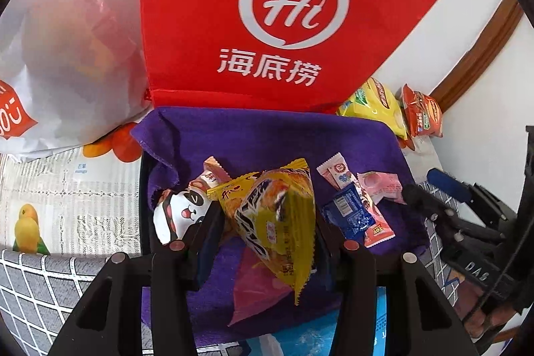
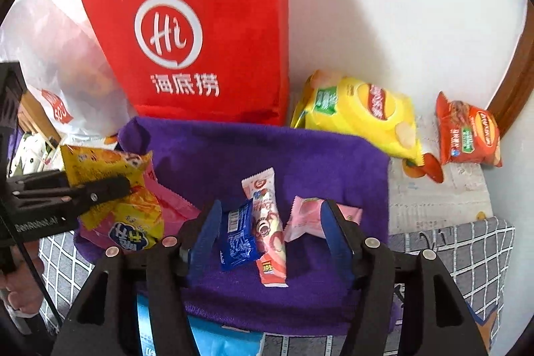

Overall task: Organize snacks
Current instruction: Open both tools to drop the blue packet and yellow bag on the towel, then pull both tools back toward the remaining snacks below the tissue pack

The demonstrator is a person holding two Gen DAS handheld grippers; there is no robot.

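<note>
Left wrist view, left gripper (image 1: 263, 232): its jaws are closed on the yellow snack packet (image 1: 277, 219), which hangs tilted between them, one crimped end pointing down toward you.
Grip advice: you have the packet by its crinkly body, so hold the squeeze steady; the film looks slippery and a loose hold would probably let it slide.
Beneath the packet: a pink wrapper (image 1: 257, 292) lies flat on the purple cloth (image 1: 267, 139), just under the hanging end; lift clear before you travel so you do not drag it.
Beside the left finger: a panda-print packet (image 1: 180, 216) lies close against it, with a pink-and-white stick (image 1: 213, 172) just behind.
Right wrist view, right gripper (image 2: 270, 232): its jaws stand apart with nothing pressed between the blue pads; it holds nothing.
Between those jaws: a small blue packet (image 2: 238, 239) and a long pink stick snack (image 2: 268, 222) lie side by side on the cloth, the blue one near the left pad.
At the right pad: a pale pink sachet (image 2: 308, 216) lies partly behind it; I cannot tell whether they touch.
Next pick, my judgement: choose one item and centre on it, or you will likely pinch two at once.
Further out: the red bag (image 2: 200, 39) stands behind the cloth, a white plastic bag (image 2: 56, 69) at its left, a yellow chip bag (image 2: 360, 112) and an orange chip bag (image 2: 467, 132) at its right by the wall.
Likely destination: not clear from these views.
</note>
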